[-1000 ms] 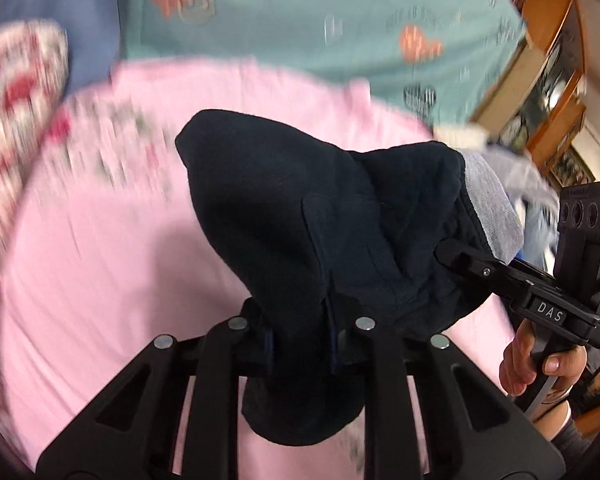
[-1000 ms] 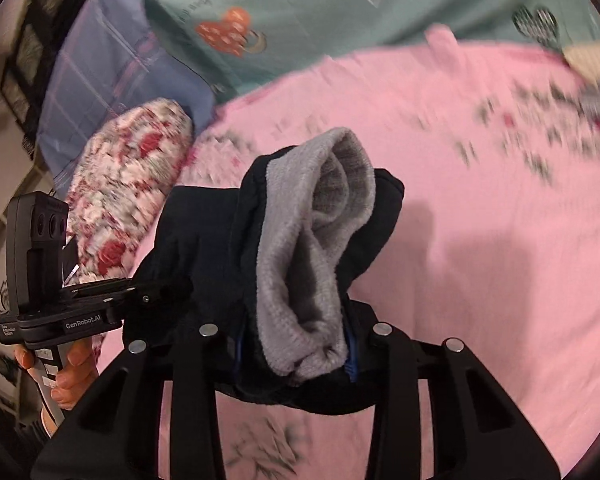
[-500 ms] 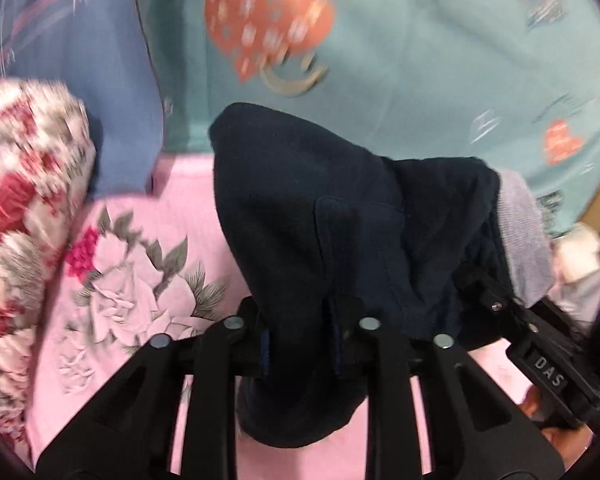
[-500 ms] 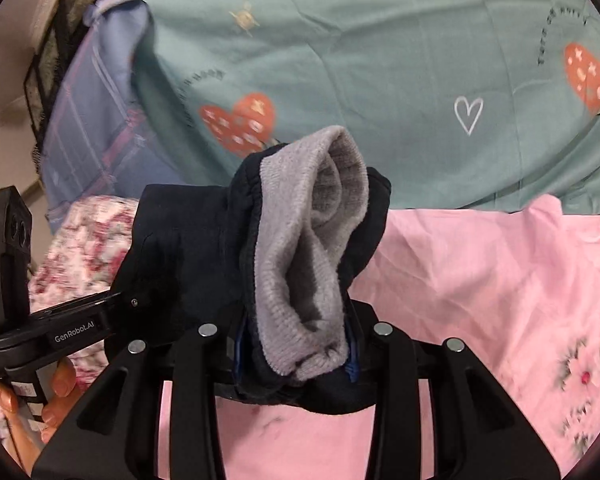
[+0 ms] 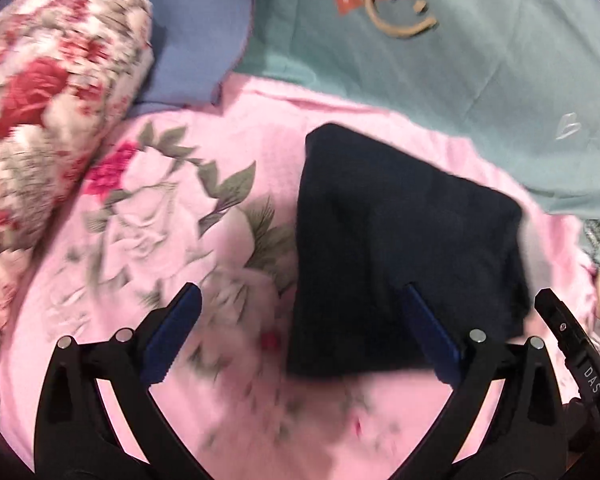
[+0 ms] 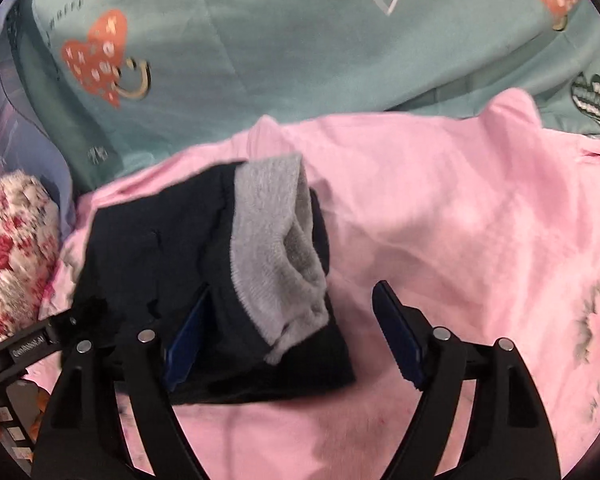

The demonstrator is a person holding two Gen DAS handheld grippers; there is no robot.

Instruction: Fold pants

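The folded dark navy pants (image 5: 400,248) lie on the pink floral bedspread (image 5: 172,208). In the right wrist view the pants (image 6: 160,260) show a grey ribbed waistband (image 6: 276,240) on top. My left gripper (image 5: 304,320) is open, its right finger beside the pants' near edge. My right gripper (image 6: 292,320) is open, its left finger against the bundle's near side. Neither holds the cloth.
A red and white floral pillow (image 5: 48,92) lies at the left. A teal sheet with orange hearts (image 6: 300,40) and a blue cloth (image 5: 204,32) lie behind the pants. The other gripper's body shows at the edge of each view (image 5: 580,360).
Both grippers were shut on the folded pants and carried them toward the bed's far side. Now both have opened and the pants rest on the pink spread.
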